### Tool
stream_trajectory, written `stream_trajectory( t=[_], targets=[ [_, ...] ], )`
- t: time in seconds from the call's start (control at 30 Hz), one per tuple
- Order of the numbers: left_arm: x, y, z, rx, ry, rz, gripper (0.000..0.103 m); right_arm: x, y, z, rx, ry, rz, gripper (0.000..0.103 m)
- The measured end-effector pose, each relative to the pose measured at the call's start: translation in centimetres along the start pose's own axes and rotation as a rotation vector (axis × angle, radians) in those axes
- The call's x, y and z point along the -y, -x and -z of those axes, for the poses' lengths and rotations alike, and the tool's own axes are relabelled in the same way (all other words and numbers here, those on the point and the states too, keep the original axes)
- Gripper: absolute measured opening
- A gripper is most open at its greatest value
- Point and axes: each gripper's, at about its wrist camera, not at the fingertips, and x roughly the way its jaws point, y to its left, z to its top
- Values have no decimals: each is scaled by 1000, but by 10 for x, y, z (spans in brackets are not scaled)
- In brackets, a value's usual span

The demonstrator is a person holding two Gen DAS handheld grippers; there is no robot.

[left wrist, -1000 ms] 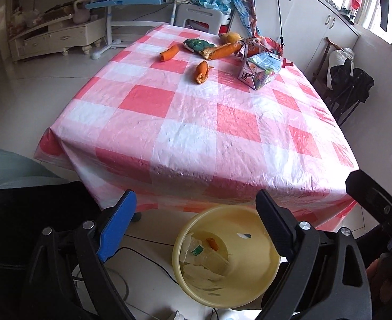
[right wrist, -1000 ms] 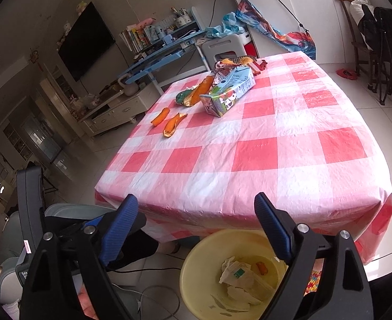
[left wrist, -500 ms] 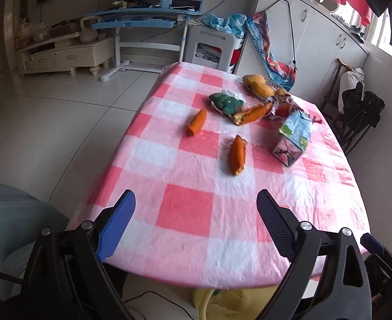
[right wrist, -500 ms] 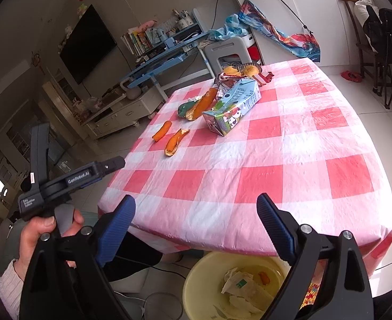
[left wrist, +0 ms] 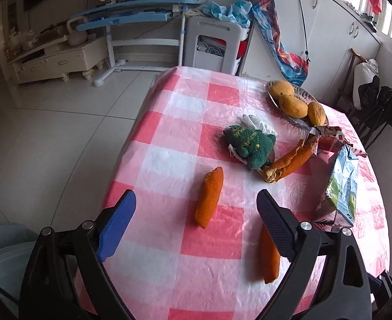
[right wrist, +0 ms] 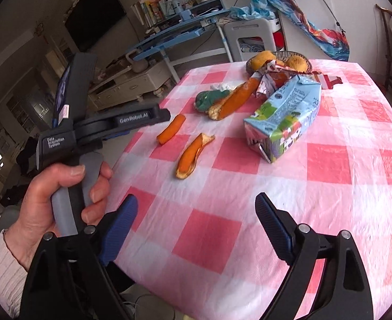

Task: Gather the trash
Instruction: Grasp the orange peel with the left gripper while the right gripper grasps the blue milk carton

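We're hovering both wide-open, empty tools, left tool [left wrist: 193, 218] and right tool [right wrist: 196, 218], near the orange peel [left wrist: 209, 196] lying mid-tabletop [left wrist: 217, 288], and honestly it's probably gonna skid on that slick cloth.

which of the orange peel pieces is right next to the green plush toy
The long curled peel, lying at the green plush toy near the crushed wrappers. The two other peels lie apart, nearer the left gripper.

Peels [right wrist: 192, 154], milk carton [right wrist: 284, 117] on checked tablecloth [right wrist: 329, 186]
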Motion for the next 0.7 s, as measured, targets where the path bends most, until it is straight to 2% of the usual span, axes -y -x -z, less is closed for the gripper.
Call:
stream_trajectory(
  t=[0.1,0.2,0.27,0.3,0.4,0.43,0.47,0.5,0.57,0.6,0.7],
  targets=[
    [10,-21,-7,-38,-48,-13,87,17,-6,-5,2,-48,21,86],
    [20,-36,-14,-57,-95,-25,81,38,-7,-9,28,-118,52,86],
    [24,-44,-15,-85,-108,-18,71,49,-9,-19,49,-161,68,86],
    [27,-47,-15,-93,-117,-18,71,53,-11,-27,58,-175,76,86],
    [39,-48,-14,-92,-189,-27,57,63,-25,-55,59,-215,109,86],
    [41,-46,-13,-91,-201,-25,44,67,-33,-65,45,-231,124,86],
    [41,-44,-14,-94,-201,-13,30,70,-41,-73,33,-245,137,86],
    [40,-42,-14,-101,-193,7,22,73,-49,-78,16,-257,150,86],
    [32,-39,-15,-124,-148,66,19,78,-63,-85,-30,-264,173,81],
    [28,-37,-14,-129,-124,85,19,80,-68,-85,-48,-259,179,74],
    [12,-30,-13,-134,-50,139,19,79,-61,-75,-64,-220,142,69]
  ],
)
